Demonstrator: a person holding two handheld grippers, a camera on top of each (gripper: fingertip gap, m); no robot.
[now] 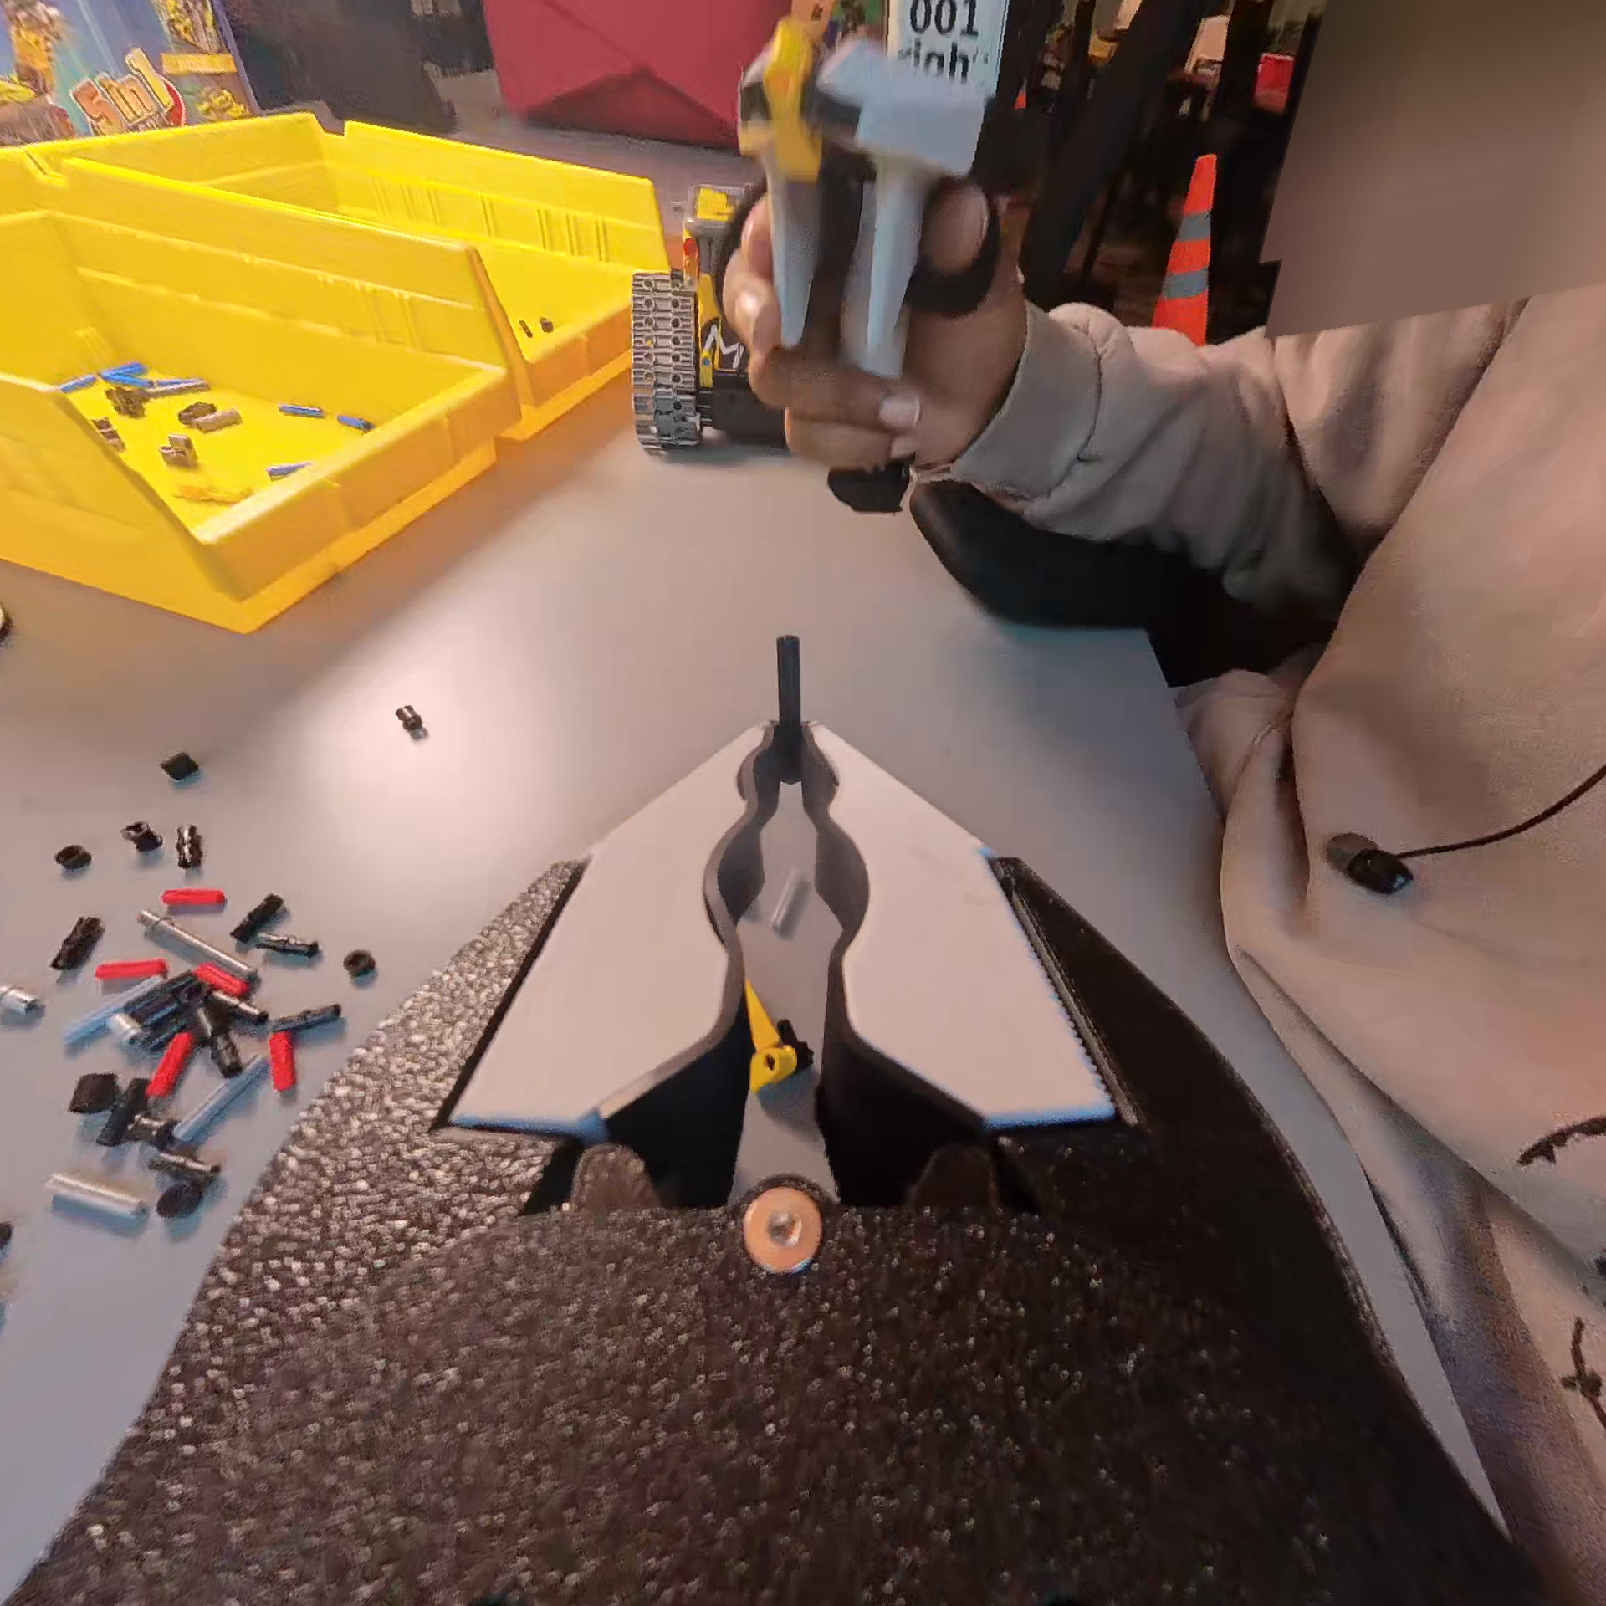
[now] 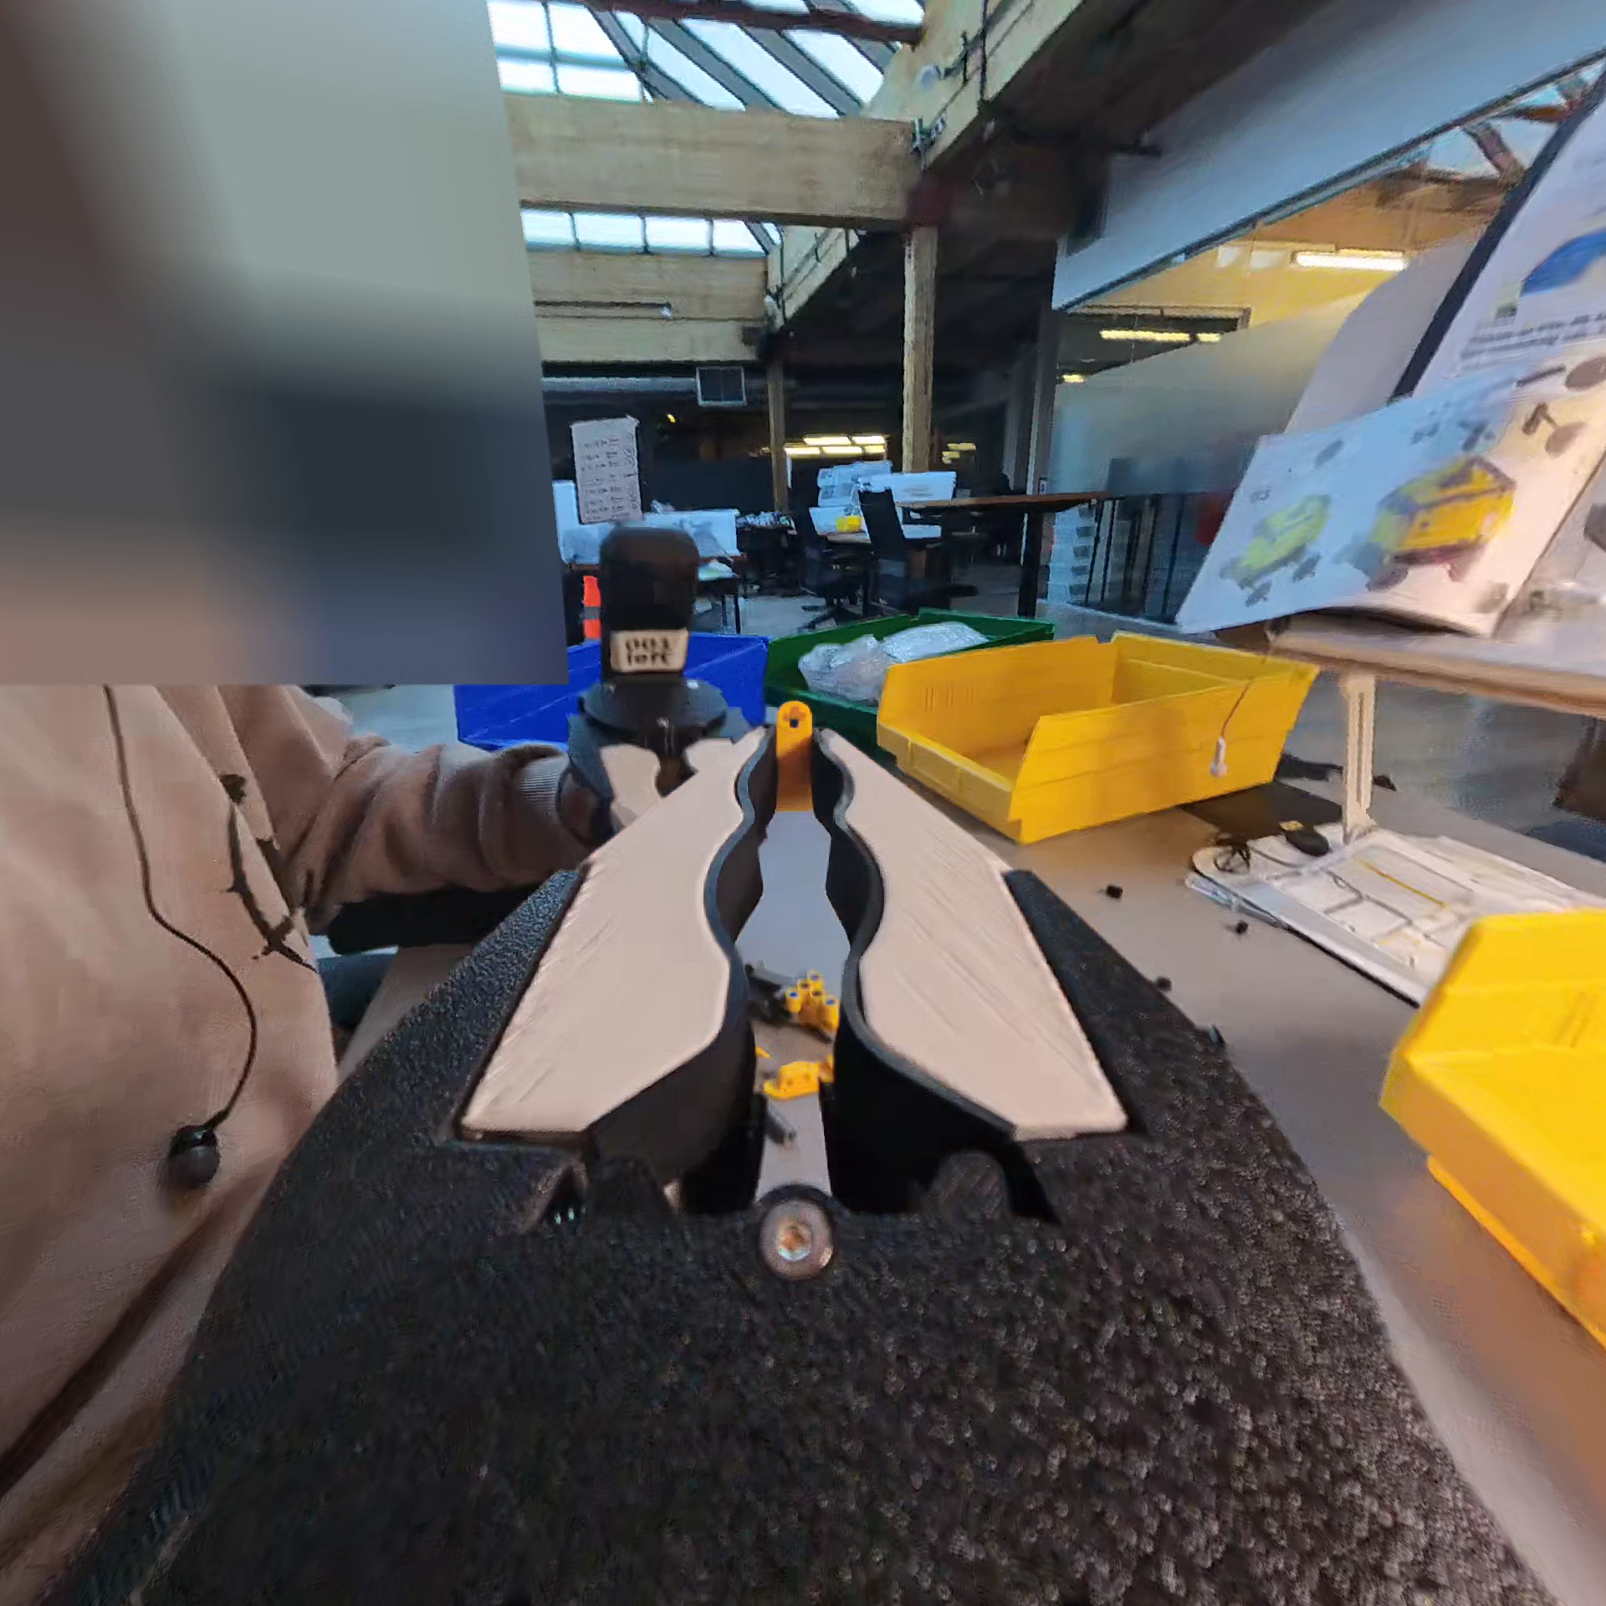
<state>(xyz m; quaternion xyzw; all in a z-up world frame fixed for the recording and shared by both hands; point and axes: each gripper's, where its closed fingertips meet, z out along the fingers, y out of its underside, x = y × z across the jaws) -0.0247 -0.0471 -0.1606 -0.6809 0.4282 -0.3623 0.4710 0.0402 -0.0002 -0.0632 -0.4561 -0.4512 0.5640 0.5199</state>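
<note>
In the left wrist view my left gripper (image 1: pixel 789 739) is shut on a thin black axle (image 1: pixel 788 682) that sticks out past its tips, just above the grey table (image 1: pixel 608 608). My right gripper (image 1: pixel 839 217) is raised at the top of that view in a person's hand, with a yellow piece (image 1: pixel 786 96) at its tips. In the right wrist view my right gripper (image 2: pixel 793 739) is shut on this yellow-orange beam piece (image 2: pixel 793 769), held upright. My left gripper (image 2: pixel 647 765) shows just beyond it to the left. Small yellow pieces (image 2: pixel 812 999) lie on the table below.
Yellow bins (image 1: pixel 261 348) holding small parts stand at the far left, next to a tracked toy vehicle (image 1: pixel 682 356). Loose black, red and grey pins (image 1: pixel 174 999) lie at the left. Yellow (image 2: pixel 1086 730), green (image 2: pixel 869 660) and blue bins (image 2: pixel 521 704) and an instruction booklet (image 2: pixel 1390 513) stand right.
</note>
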